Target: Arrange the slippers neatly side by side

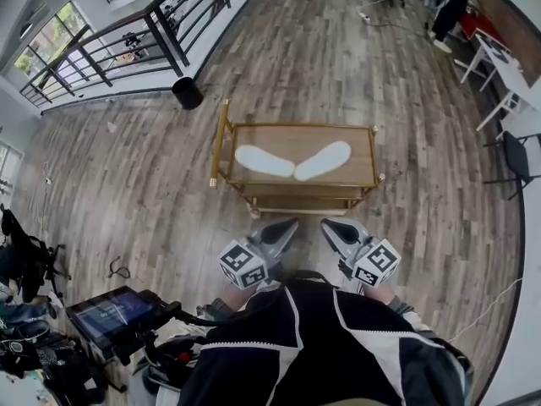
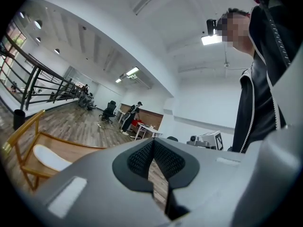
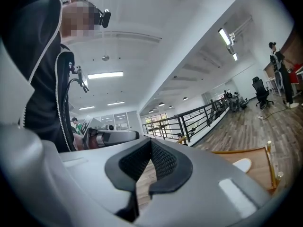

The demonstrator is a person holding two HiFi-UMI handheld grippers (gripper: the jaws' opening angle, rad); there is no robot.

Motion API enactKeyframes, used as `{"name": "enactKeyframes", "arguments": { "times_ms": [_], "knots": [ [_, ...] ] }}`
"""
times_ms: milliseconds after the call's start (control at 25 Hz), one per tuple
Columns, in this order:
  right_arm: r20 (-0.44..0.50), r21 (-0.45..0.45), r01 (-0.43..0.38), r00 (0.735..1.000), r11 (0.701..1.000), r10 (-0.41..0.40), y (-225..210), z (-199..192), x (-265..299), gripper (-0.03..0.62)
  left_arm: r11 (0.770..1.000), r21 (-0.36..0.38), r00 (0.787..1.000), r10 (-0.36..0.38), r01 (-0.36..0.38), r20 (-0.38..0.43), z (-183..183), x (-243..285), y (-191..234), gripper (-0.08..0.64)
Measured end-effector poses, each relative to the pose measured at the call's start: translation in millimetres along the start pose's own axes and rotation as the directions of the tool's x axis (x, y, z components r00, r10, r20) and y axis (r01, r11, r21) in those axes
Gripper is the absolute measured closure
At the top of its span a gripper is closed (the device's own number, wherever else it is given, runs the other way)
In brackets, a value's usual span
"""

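Handling, by the look of them: both slippers are prob. light, soft and a bit floppy, so they would bend if pinched at the very tip. A side edge near the middle, or the wider end, seems the safer hold. The wood top looks smooth, so they may also slide if nudged.

Look: left slipper point(image 1: 264, 161) & right slipper point(image 1: 323, 160) are plain white, flat, thin. Their inner ends meet or nearly meet and their outer ends splay apart in a shallow V, so not yet parallel.

Place: both lie on the gold-framed worktop point(image 1: 296, 139), around its middle.

Left tool point(image 1: 290, 223) & right tool point(image 1: 328, 224) are both clenched w/ nothing between the pads, close to the person's body, short of the worktop.
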State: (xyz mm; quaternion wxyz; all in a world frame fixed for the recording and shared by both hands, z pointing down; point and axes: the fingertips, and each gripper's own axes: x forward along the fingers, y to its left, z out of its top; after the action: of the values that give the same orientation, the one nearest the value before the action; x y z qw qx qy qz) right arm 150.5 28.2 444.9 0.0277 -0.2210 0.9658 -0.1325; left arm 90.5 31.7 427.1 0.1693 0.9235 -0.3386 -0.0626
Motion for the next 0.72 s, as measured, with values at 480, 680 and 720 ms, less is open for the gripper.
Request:
{"name": "enactKeyframes", "arguments": {
  "times_ms": [480,680,720],
  "knots": [
    [-0.034,-0.037,0.091,0.995,0.995,-0.092,-59.6,19.1,59.2,0.588,0.995,-0.037,0.995,-0.095,0.095,-0.016,26.7,40.4,85.3,0.540],
    [0.006,-0.030,0.162,0.987,0.986,-0.162,-94.0,40.1,114.3,0.588,0.989,-0.029,0.989,-0.143,0.142,-0.040,59.7,48.6,148.0,0.540],
    [0.009,-0.029,0.177,0.984,0.984,-0.176,-101.1,42.9,128.5,0.588,0.988,-0.024,0.987,-0.155,0.154,-0.044,67.7,49.9,161.9,0.540]
  ]
}}
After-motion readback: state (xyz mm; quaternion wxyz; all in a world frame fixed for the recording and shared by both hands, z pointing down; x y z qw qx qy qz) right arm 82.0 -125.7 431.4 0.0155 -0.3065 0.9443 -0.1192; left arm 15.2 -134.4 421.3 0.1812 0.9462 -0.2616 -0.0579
